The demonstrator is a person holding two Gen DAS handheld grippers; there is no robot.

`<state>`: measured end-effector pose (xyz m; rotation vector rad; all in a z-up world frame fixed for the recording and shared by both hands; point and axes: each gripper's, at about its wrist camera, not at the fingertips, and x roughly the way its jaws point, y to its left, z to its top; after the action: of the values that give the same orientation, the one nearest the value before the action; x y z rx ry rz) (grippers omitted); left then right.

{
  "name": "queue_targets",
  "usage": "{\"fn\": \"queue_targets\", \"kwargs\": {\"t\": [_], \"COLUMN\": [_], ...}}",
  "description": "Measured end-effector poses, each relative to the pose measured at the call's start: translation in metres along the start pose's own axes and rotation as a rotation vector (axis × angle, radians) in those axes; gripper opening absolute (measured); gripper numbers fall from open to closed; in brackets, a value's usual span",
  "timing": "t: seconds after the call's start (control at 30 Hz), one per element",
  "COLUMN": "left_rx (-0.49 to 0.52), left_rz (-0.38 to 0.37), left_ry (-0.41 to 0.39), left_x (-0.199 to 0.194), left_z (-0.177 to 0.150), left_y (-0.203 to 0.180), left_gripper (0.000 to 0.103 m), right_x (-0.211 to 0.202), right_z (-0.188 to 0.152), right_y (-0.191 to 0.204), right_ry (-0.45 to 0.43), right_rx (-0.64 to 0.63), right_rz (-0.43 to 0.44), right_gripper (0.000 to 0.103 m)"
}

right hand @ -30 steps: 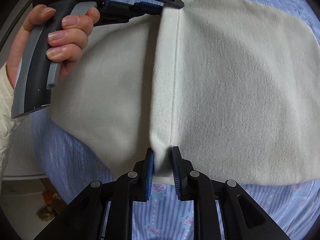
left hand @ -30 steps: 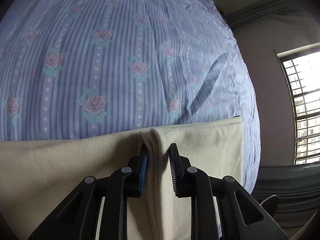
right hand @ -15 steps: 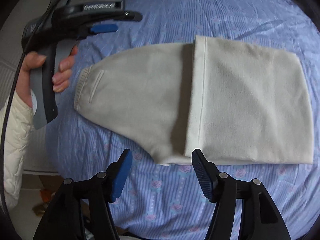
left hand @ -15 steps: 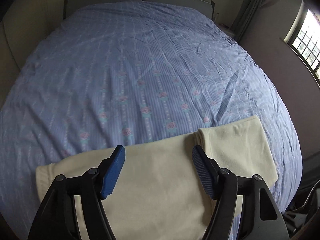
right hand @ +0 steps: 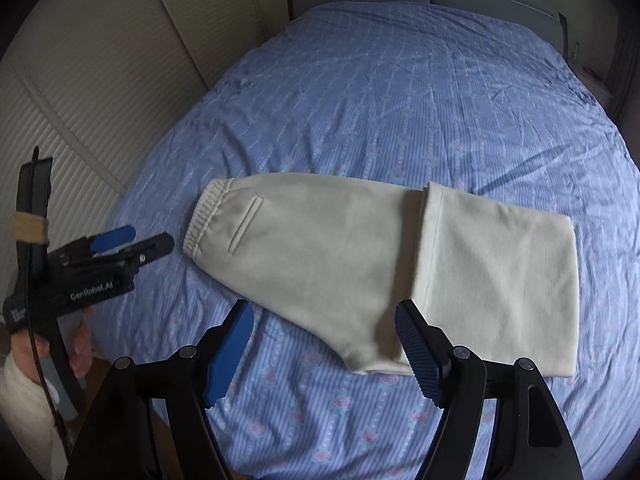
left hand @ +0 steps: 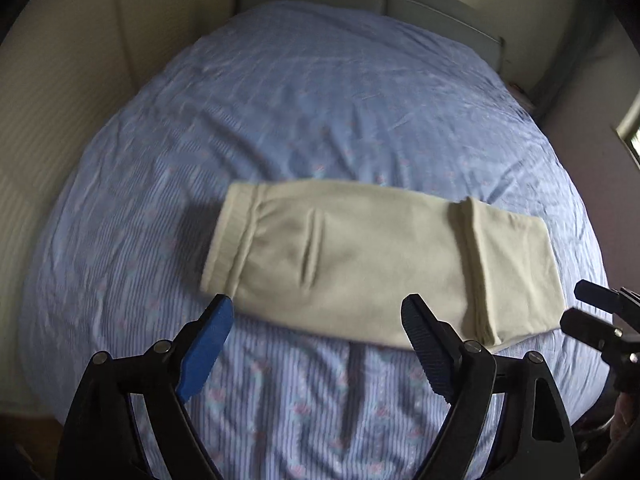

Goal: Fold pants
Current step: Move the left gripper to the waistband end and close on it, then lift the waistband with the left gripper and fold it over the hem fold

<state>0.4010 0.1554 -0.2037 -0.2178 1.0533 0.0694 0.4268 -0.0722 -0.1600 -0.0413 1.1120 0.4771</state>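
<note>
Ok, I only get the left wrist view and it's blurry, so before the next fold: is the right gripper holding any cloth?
Observer: No. The right gripper is wide open and grips nothing; the pants lie flat on the bed.
Operator: Where is my left gripper relative to the waistband?
Observer: The left gripper is open, off to the side of the waistband, not touching it.
Operator: Anything sticking out under the folded leg?
Observer: Yes, the crotch corner pokes out past the folded leg's hem at the near edge.
</note>
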Motion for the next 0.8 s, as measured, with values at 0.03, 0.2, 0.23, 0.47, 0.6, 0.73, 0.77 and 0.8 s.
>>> {"fn": "queue_targets", "kwargs": {"t": [0.03, 0.2, 0.23, 0.47, 0.6, 0.73, 0.77, 0.8], "left_rx": [-0.047, -0.23, -0.263, -0.464, -0.597, -0.708, -0.738, -0.759], "left_rz": [-0.007, -0.075, -0.092, -0.255, -0.372, -0.471, -0.492, -0.528], "left_ry": [0.002, -0.013, -0.008, 0.042, 0.06, 0.064, 0.06, 0.052], "left_x": [0.002, 0.025, 0.034, 0.103, 0.139, 0.168, 0.173, 0.178], "left_z": [-0.007, -0.028, -0.031, -0.04, -0.045, -0.048, -0.048, -0.046], "left_y": [0.016, 0.08, 0.091, 0.145, 0.161, 0.17, 0.172, 0.173], "left_gripper": [0.086, 0.086, 0.085, 0.084, 0.084, 0.082, 0.082, 0.082], "right_x": [0.004, 0.04, 0.049, 0.113, 0.138, 0.159, 0.163, 0.167], "right_z": [0.004, 0.021, 0.023, 0.04, 0.043, 0.044, 0.045, 0.046], "right_y": [0.008, 0.046, 0.053, 0.087, 0.097, 0.101, 0.101, 0.101], "right_ry": [0.002, 0.028, 0.032, 0.108, 0.147, 0.182, 0.192, 0.202], "right_rx": [-0.011, -0.062, -0.075, -0.135, -0.171, -0.204, -0.206, -0.206], "right_rz": [0.011, 0.031, 0.028, 0.014, 0.016, 0.005, 0.003, 0.003], "right_gripper": [0.074, 0.074, 0.074, 0.074, 0.074, 0.074, 0.074, 0.074]}}
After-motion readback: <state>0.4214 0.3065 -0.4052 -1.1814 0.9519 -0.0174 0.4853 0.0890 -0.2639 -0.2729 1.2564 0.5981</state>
